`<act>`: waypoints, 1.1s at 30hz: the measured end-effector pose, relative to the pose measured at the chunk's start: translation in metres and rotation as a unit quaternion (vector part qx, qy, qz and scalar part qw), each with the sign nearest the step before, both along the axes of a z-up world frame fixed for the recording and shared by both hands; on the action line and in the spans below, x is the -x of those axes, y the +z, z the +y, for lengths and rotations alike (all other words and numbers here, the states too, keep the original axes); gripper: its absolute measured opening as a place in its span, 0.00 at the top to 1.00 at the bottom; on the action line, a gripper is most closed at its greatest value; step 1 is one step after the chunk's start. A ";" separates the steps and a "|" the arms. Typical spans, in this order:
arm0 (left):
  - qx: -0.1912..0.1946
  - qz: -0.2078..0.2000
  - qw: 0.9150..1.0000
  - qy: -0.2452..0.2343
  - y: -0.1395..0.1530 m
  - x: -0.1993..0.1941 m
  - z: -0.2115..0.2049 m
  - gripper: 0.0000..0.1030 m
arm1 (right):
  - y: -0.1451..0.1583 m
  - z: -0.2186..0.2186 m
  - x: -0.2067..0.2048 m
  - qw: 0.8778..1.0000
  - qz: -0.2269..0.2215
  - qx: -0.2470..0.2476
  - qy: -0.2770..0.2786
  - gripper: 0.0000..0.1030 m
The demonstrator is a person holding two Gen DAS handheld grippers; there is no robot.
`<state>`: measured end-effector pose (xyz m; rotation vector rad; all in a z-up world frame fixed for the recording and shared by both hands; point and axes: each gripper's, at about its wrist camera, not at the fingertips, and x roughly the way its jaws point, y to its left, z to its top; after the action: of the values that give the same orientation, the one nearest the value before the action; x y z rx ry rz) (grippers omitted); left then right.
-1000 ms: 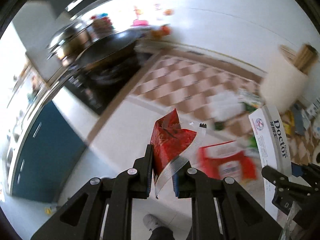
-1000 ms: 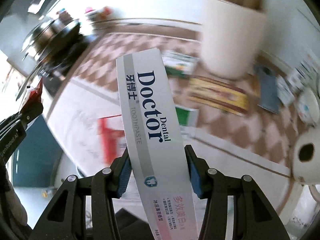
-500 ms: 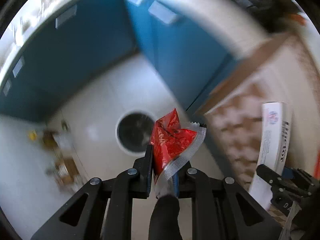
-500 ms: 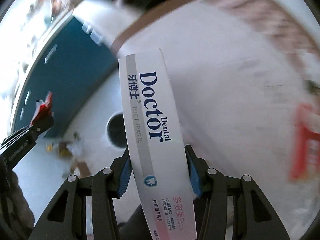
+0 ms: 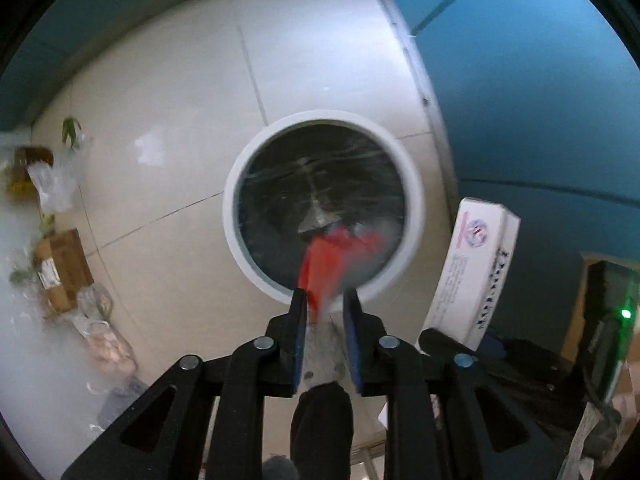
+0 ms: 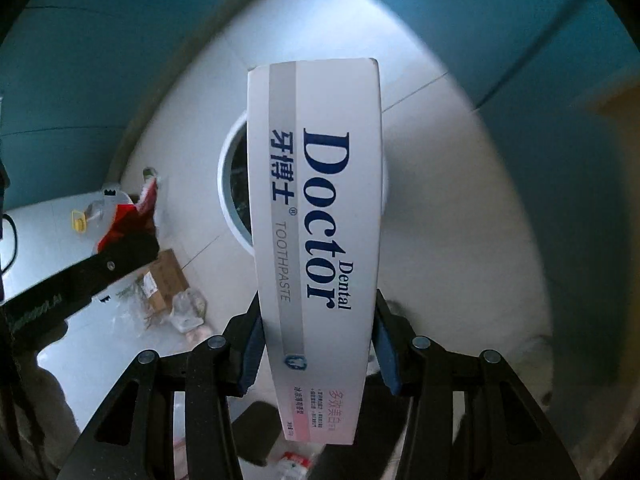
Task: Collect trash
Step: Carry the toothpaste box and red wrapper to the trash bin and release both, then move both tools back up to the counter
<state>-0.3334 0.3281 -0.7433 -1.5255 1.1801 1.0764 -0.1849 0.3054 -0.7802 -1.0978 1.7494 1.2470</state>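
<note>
White tiled floor (image 5: 168,184) fills both views, blue cabinet fronts (image 5: 520,80) bordering it past the bin. Landmark: round white-rimmed trash bin with a dark plastic liner (image 5: 412,216), standing on the floor, seen from above; in the right wrist view its rim (image 6: 226,184) shows mostly hidden behind the box.

White rectangular "Doctor Dental" toothpaste box with blue lettering (image 6: 320,220) is held upright above the bin, right gripper (image 6: 318,356) fingers clamped on its lower part from both sides. From the left wrist view the same box (image 5: 476,272) stands just right of the bin rim.

Left gripper (image 5: 325,340) hangs over the near edge of the bin, fingers slightly apart. Red crinkled foil wrapper (image 5: 332,260), motion-blurred, sits at the fingertips and overlaps the bin opening; cannot tell whether the fingers are gripping it. In the right wrist view the wrapper (image 6: 124,220) shows at the left gripper's tip, left of the bin.

Left of the bin on the floor: brown cardboard box (image 5: 60,268), clear plastic bags (image 5: 52,188), other small litter, too blurred to name.
</note>
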 end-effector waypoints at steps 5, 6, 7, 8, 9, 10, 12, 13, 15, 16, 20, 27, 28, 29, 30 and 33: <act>-0.018 0.025 0.999 0.023 -0.003 0.024 -0.003 0.14 | -0.059 0.020 0.023 0.999 0.004 0.036 0.015 0.18; -0.022 0.038 0.999 0.023 -0.003 0.029 -0.004 0.11 | -0.059 0.019 0.025 0.999 -0.002 0.032 0.019 0.12; -0.030 0.055 0.998 0.022 0.002 0.034 -0.007 0.09 | -0.060 0.022 0.025 0.999 -0.006 0.027 0.021 0.08; -0.038 0.067 0.997 0.020 0.008 0.036 -0.010 0.06 | -0.057 0.023 0.025 0.999 -0.014 0.020 0.025 0.05; -0.048 0.086 0.995 0.016 0.016 0.037 -0.015 0.04 | -0.052 0.023 0.028 0.999 -0.030 0.011 0.031 0.01; -0.057 0.108 0.993 0.009 0.025 0.037 -0.019 0.04 | -0.045 0.020 0.031 0.998 -0.046 0.001 0.039 0.00; -0.069 0.133 0.989 0.001 0.041 0.037 -0.027 0.04 | -0.032 0.023 0.028 0.996 -0.074 -0.015 0.053 0.00; -0.073 0.141 0.987 0.001 0.051 0.038 -0.033 0.04 | -0.030 0.028 0.028 0.994 -0.086 -0.022 0.059 0.00; -0.080 0.144 0.986 0.007 0.067 0.044 -0.040 0.04 | -0.008 0.026 0.033 0.990 -0.113 -0.041 0.073 0.00; -0.082 0.144 0.986 0.011 0.079 0.047 -0.044 0.04 | 0.004 0.020 0.033 0.988 -0.122 -0.049 0.079 0.00; -0.092 0.147 0.985 0.020 0.121 0.050 -0.054 0.04 | 0.053 0.012 0.024 0.985 -0.134 -0.067 0.091 0.00; -0.121 0.159 0.980 0.010 0.204 0.042 -0.077 0.04 | 0.153 -0.011 0.021 0.983 -0.129 -0.096 0.090 0.00; -0.126 0.158 0.979 0.009 0.219 0.042 -0.082 0.04 | 0.164 -0.016 0.024 0.982 -0.129 -0.101 0.091 0.00; -0.131 0.159 0.979 0.009 0.232 0.041 -0.086 0.04 | 0.182 -0.020 0.022 0.981 -0.128 -0.108 0.093 0.00; -0.135 0.159 0.978 0.008 0.243 0.039 -0.090 0.04 | 0.197 -0.024 0.020 0.981 -0.127 -0.114 0.092 0.00; -0.149 0.155 0.977 0.007 0.282 0.033 -0.104 0.04 | 0.251 -0.037 0.014 0.980 -0.121 -0.132 0.088 0.00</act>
<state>-0.3664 0.2244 -0.4609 -1.1635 1.1506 1.4687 -0.1989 0.2684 -0.5293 -1.2084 1.2871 1.3447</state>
